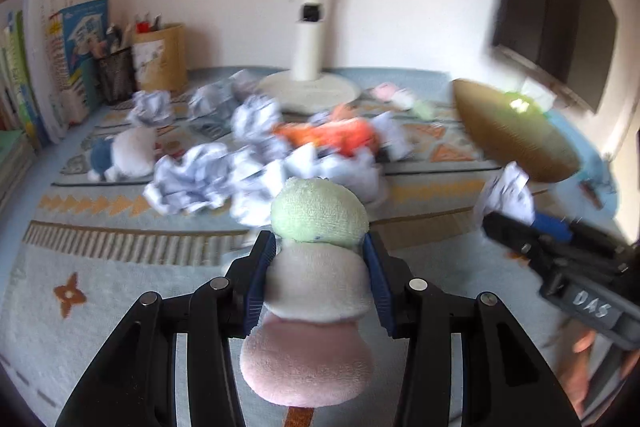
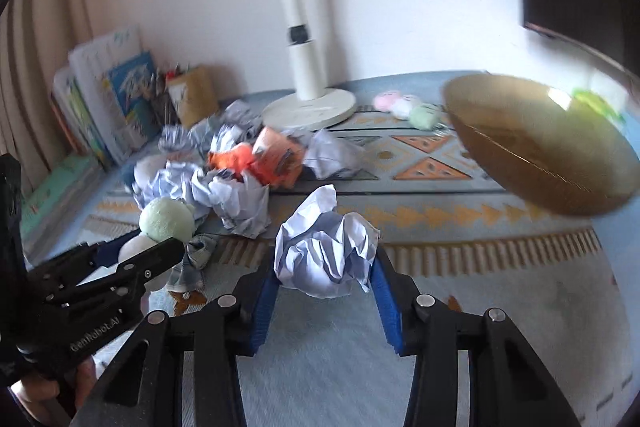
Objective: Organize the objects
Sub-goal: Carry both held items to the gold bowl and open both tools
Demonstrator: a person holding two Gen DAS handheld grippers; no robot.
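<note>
A three-ball plush toy (image 1: pixel 316 267) is clamped in the left gripper (image 1: pixel 320 267), while a crumpled paper ball (image 2: pixel 326 251) is gripped by the right gripper (image 2: pixel 326 279).

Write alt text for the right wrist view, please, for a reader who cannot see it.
The right gripper holds a crumpled white paper ball above a patterned blue mat. At left, the left gripper holds a plush toy. More crumpled paper, a white lamp base and a brown bowl lie behind.
</note>
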